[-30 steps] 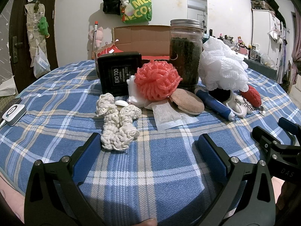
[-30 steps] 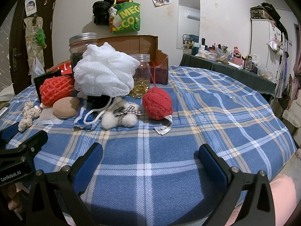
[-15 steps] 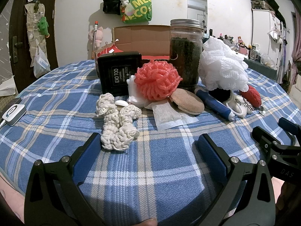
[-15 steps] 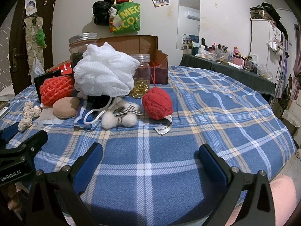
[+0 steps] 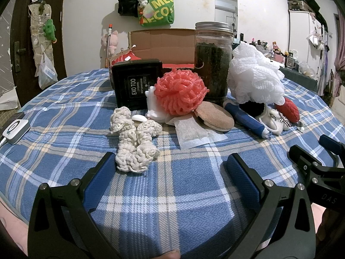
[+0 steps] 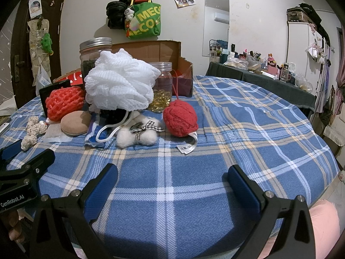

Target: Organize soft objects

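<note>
A pile of soft things lies on the blue plaid cloth (image 5: 64, 133). Nearest my left gripper (image 5: 170, 168) is a cream crocheted piece (image 5: 135, 138), just ahead of its left finger. Behind sit a coral mesh puff (image 5: 180, 95), a tan round sponge (image 5: 214, 116) and a white mesh loofah (image 5: 254, 77). The right wrist view shows the white loofah (image 6: 120, 82), a red knitted ball (image 6: 180, 117) with a tag, and a white fluffy bow (image 6: 137, 136). My right gripper (image 6: 172, 177) hovers in front of them. Both grippers are open and hold nothing.
A tall glass jar (image 5: 213, 62), a black box (image 5: 138, 86), a blue tube (image 5: 245, 118) and an open cardboard box (image 5: 163, 45) stand behind the pile. A second jar with yellow beads (image 6: 162, 88) is there too. A white device (image 5: 16, 128) lies at the left edge.
</note>
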